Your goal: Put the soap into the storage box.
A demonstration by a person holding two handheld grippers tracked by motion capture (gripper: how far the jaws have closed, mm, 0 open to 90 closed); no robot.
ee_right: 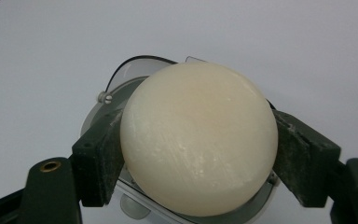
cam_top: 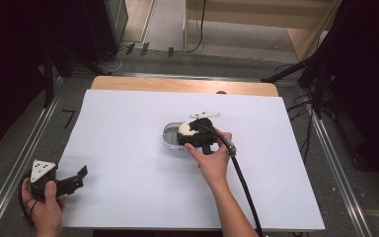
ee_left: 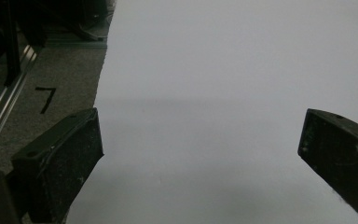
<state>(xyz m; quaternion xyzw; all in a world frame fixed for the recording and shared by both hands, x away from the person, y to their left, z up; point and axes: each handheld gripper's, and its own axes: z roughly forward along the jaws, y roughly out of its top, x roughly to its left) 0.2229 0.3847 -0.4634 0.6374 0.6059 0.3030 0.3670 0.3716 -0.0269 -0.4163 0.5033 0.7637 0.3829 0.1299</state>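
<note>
Cream-white and round, the soap sits between the jaws of the right gripper, which press on its two sides and hold it firmly. Just under the soap is a clear soap dish, so I judge it is being put into the dish or lifted out of it; which one, I cannot tell. The right hand reaches forward over the white table. The left gripper rests near the table's edge, its jaws wide apart and holding nothing.
</note>
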